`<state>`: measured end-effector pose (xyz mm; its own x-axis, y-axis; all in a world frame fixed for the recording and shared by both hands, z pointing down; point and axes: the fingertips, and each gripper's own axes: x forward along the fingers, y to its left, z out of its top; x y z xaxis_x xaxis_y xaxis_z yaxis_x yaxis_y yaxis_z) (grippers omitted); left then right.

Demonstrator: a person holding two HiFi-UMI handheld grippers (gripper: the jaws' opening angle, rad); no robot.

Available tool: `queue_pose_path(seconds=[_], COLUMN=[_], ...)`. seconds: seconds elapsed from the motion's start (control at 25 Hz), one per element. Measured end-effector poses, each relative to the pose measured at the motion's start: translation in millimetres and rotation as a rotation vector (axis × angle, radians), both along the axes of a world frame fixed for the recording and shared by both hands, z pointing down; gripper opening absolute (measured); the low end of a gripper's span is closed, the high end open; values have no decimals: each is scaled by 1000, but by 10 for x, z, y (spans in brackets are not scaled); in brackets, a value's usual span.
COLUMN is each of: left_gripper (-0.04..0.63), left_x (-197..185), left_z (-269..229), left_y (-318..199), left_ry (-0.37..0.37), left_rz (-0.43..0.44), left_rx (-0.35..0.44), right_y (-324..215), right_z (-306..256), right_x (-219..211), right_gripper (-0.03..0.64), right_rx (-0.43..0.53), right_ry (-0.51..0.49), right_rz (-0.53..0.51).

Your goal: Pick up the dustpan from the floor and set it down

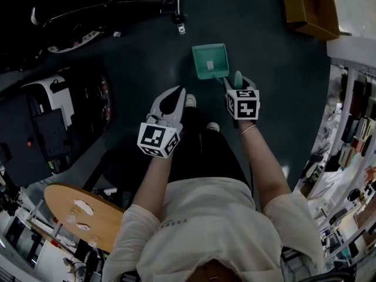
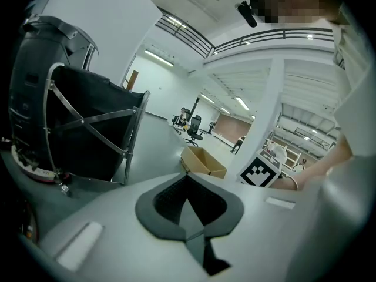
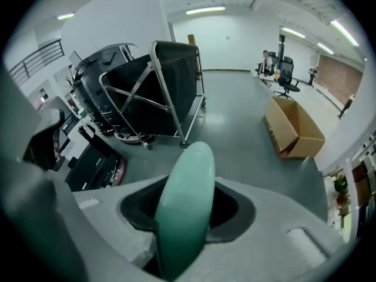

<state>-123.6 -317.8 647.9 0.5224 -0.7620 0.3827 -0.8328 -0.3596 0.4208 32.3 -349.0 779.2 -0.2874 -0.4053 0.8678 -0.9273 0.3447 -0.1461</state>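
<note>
We look steeply down on a dark green floor (image 1: 276, 98). The dustpan (image 1: 210, 61) is green and sits in the upper middle of the head view. Its open pan points to the top of the frame and its handle runs down to the right, into the right gripper (image 1: 239, 86). From this view the pan seems to lie on the floor, but we cannot say for sure that it rests there.

In the right gripper view the rounded green handle stands up in the centre of the frame. The 2 jaws press on it from both sides, so this tool is clamped on the dustpan.

The left gripper (image 1: 178, 93) hangs lower and more to the left in the head view, apart from the dustpan. In its own view the 2 dark pads meet in the centre with nothing between them, so the jaws are together and empty.

A cardboard box (image 1: 308, 4) stands open at the upper right of the head view. A round wooden table (image 1: 82, 213) is at the lower left. A black cart with a metal frame (image 3: 153, 93) fills the upper left of the right gripper view.
</note>
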Motion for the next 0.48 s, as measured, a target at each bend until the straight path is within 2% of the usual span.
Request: queue_pose_path(seconds=[0.12,0.28,0.48], left_gripper=[8,8,8], left_x=[0,-15,-43], left_z=[16,-91,-387], left_y=[-9,2,100], left_ry=[5,8,1], left_rz=[5,17,30], left_rx=[2,14,26], right_y=[14,17,188], right_z=[43,-41,-423], right_x=[-43,-37,102], right_gripper=[26,5,3], right_rx=[-33,-18,10], right_ry=[-21,-17,-22], right_rz=[26,25,56])
